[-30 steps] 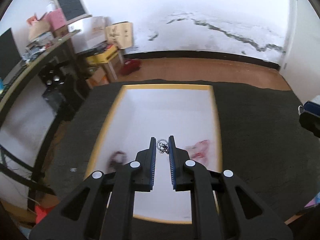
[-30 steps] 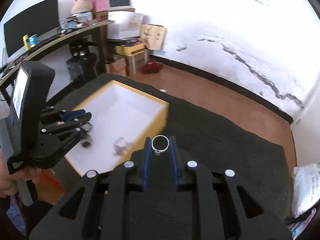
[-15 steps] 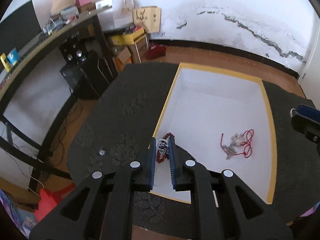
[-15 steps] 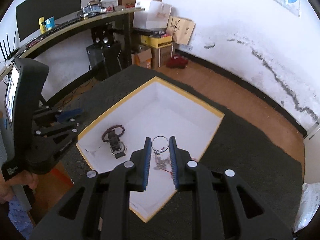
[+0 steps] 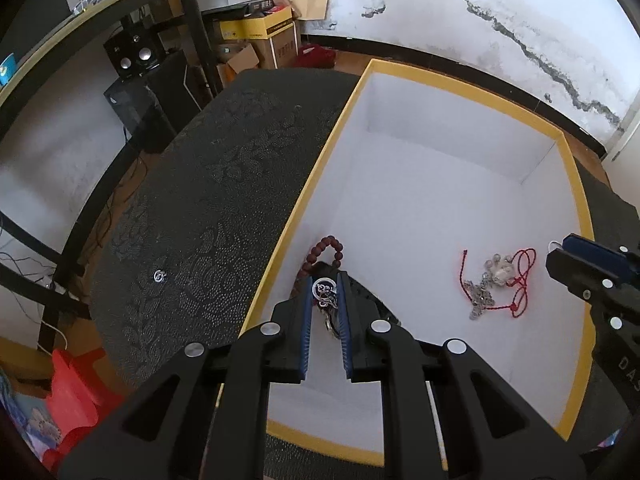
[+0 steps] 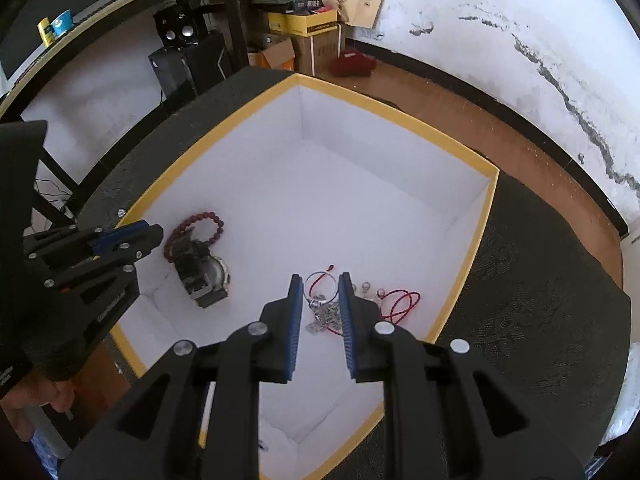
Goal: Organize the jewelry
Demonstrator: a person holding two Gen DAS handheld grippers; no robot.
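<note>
A white box with a yellow rim sits on a dark patterned table. Inside lie a brown bead bracelet, a wristwatch and a red-cord necklace with silver pieces. My left gripper is shut on a silver pendant above the box's near left corner. My right gripper is shut on a silver ring over the red-cord necklace. The left gripper also shows in the right wrist view.
A small silver piece lies on the table left of the box. A desk with speakers and cardboard boxes stands beyond the table. A red stool is below the table edge.
Both grippers have come over the box and moved lower toward its inside. The right gripper carried the ring from the dark table to above the red-cord necklace.
</note>
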